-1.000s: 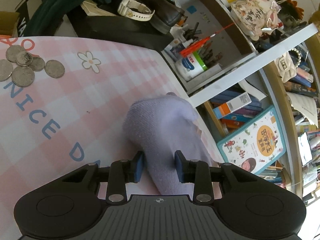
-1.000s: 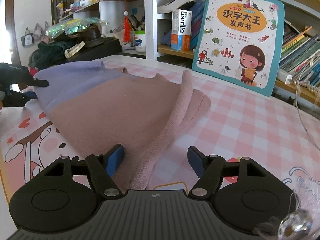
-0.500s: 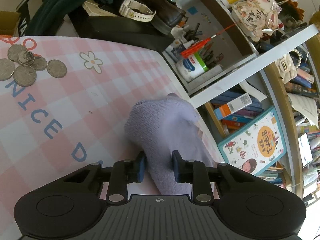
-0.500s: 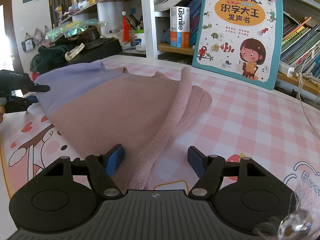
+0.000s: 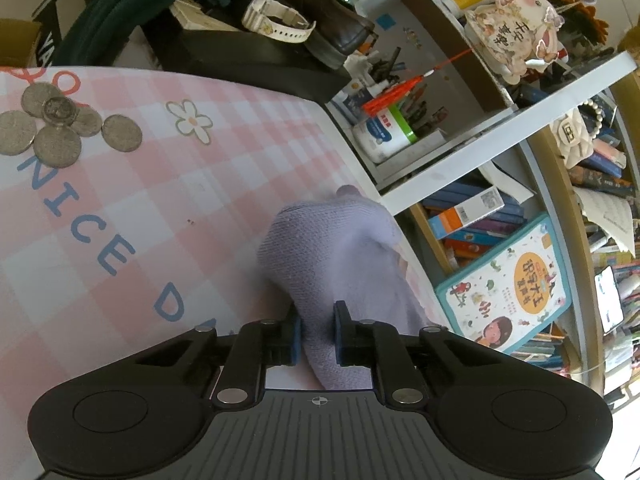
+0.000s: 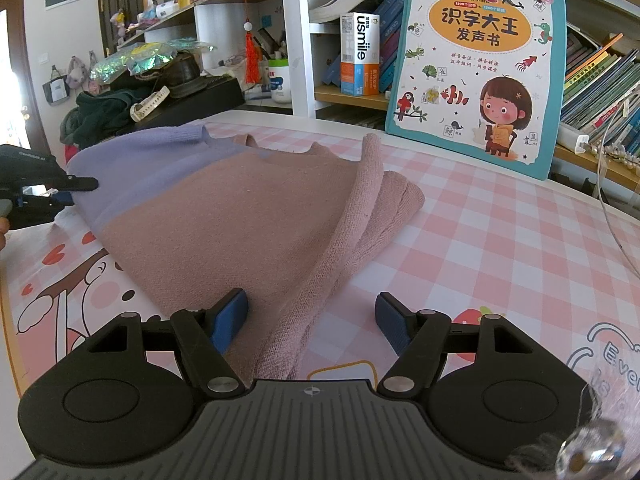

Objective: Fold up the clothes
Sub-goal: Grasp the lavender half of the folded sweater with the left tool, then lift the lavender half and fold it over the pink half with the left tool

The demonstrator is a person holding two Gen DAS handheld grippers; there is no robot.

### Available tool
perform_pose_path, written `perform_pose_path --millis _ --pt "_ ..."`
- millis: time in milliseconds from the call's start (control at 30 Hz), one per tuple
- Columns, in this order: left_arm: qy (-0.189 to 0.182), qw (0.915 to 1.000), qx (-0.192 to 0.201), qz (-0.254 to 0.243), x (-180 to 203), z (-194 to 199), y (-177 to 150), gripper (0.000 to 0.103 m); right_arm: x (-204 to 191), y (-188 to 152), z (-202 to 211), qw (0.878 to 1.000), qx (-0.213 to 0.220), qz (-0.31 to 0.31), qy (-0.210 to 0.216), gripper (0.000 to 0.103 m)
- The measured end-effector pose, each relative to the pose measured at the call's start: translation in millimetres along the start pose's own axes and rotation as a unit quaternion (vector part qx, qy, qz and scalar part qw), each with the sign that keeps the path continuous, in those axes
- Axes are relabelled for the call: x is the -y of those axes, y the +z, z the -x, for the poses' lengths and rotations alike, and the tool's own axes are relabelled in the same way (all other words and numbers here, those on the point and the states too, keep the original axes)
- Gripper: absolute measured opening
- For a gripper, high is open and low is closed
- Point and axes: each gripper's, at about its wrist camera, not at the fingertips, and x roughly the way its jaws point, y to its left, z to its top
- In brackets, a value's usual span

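A knit sweater, lilac at one end [image 5: 340, 252] and dusty pink over the rest [image 6: 248, 216], lies partly folded on the pink checked table mat [image 6: 500, 248]. My left gripper [image 5: 317, 334] is shut on the sweater's lilac edge; it also shows at the left of the right wrist view [image 6: 60, 194]. My right gripper [image 6: 312, 318] is open, its jaws straddling the near pink hem, with the left pad over the fabric and the right pad over the mat. A folded pink sleeve [image 6: 372, 208] lies along the sweater's right side.
Several coins [image 5: 60, 124] lie on the mat far left. A black box [image 5: 240, 60] with a watch and shoe stands at the back. A children's book [image 6: 476, 68] leans on the bookshelf [image 5: 500, 128] behind the table edge.
My left gripper's jaws have closed in on the lilac edge, from a wider gap to a pinch. The right gripper has stayed open in place.
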Motion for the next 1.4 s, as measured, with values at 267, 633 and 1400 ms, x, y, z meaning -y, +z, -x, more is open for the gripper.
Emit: perform_pose_path --millis 267,633,1400 --pt "-0.003 1.0 -0.004 0.002 -1.0 0.2 1.0 0.014 -0.2 -0.2 0.1 1.0 0.0 0.0 0.0 0.069" --pt "-0.006 0.9999 -0.005 -0.007 -0.2 2.2 -0.6 0.014 -0.2 -0.5 0.1 1.0 0.0 0.0 0.001 0.069" --pt "-0.041 0.9782 0.043 -0.199 90.6 29.3 -13.4 0.009 0.1 -0.1 0.4 1.0 0.0 0.0 0.001 0.069"
